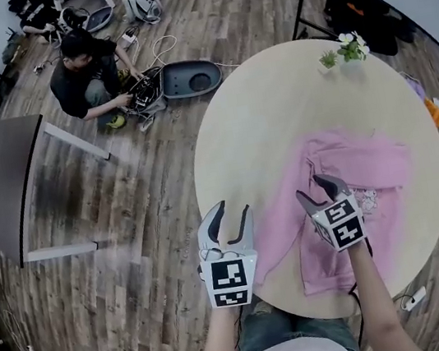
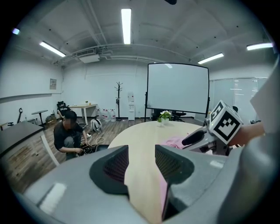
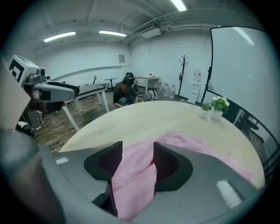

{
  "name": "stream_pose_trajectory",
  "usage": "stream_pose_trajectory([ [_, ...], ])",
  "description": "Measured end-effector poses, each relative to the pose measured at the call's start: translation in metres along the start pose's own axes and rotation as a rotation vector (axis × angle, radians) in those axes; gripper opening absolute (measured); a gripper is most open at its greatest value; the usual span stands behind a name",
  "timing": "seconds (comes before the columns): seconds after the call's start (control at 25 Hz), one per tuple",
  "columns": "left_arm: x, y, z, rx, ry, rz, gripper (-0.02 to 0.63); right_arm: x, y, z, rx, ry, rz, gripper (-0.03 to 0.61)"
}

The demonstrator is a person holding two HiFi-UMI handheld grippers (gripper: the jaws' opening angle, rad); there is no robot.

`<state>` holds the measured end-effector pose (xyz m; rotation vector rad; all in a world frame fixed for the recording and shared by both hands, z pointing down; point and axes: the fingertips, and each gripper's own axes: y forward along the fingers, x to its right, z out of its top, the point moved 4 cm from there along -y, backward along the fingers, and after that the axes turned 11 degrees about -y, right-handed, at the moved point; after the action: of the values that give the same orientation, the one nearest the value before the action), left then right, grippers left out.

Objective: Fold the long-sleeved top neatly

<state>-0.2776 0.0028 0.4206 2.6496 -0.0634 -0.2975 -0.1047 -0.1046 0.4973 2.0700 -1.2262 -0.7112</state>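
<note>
Head view: the pink top (image 1: 373, 174) lies rumpled on the table's (image 1: 274, 103) near half; the right gripper (image 1: 319, 187) hangs over it, jaws spread (nothing pinched); the left gripper (image 1: 233, 208), also spread, hovers at the table edge.

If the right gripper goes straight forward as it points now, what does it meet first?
Probably the pink top, lying just ahead of the right gripper between its open fingers; beyond it, bare table. Depth is unclear.
</note>
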Motion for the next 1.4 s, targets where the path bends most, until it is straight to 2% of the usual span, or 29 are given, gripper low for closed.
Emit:
stream_pose_trajectory([
  [0.36,-0.002,-0.064,-0.008,0.049,-0.045,0.117,0.190,-0.083,-0.044,0.030,0.107,-0.150,0.149,0.236],
  [0.56,0.002,-0.095,-0.022,0.068,-0.068,0.178,0.190,-0.126,-0.058,0.031,0.134,-0.239,0.243,0.225],
  [1.12,-0.011,-0.170,-0.067,0.087,-0.155,0.320,0.190,-0.232,-0.066,0.005,0.076,-0.502,0.483,0.225],
  [1.4,-0.017,-0.194,-0.083,0.093,-0.181,0.357,0.190,-0.266,-0.057,-0.020,0.006,-0.604,0.539,0.225],
])
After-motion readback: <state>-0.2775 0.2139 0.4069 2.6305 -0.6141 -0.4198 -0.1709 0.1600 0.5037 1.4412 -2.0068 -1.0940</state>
